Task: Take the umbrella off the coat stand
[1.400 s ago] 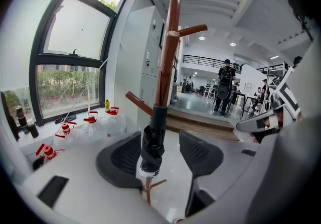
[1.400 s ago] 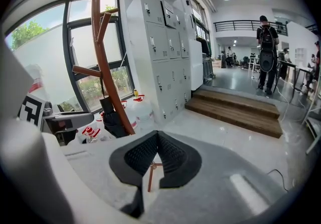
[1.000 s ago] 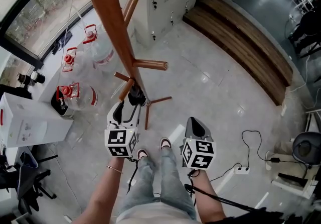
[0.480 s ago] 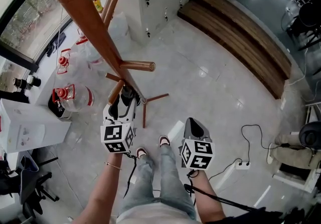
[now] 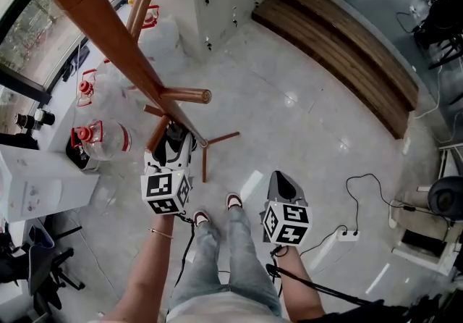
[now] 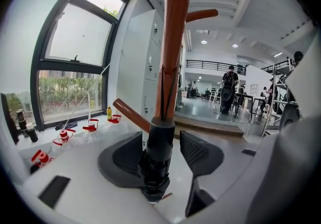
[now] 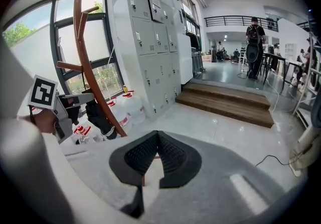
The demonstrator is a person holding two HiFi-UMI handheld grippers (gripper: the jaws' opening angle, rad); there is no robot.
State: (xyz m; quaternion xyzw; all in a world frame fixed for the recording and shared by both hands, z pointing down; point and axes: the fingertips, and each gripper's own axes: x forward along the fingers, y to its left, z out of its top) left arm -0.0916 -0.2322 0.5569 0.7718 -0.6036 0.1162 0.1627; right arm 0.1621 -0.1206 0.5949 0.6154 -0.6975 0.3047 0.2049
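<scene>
We see the left tool [image 6: 161,138] raised to the wooden coat stand [image 6: 170,52] with its jaws apart and the black folded umbrella [image 6: 156,168] standing between them; the left jaw looks to lie against the umbrella, while a narrow gap shows at the right jaw, so we read it as open around the umbrella, not clamped on it. The umbrella hangs upright against the stand's pole, just below a slanted peg [image 6: 131,115], and thin dark cords run from its top up along the pole. The right tool [image 7: 157,137] hangs lower and well apart from the stand, its two ribbed pads pressed together with nothing between them. From the head view we look down on the pale tiled floor [image 5: 289,133], the person's shoes [image 5: 233,203] and a white power strip [image 5: 349,235] with its cable. Clear water jugs with red caps [image 5: 101,139] stand by the window beyond the stand, grey lockers [image 7: 150,52] line the wall, and a wooden step [image 5: 340,46] runs beside them
</scene>
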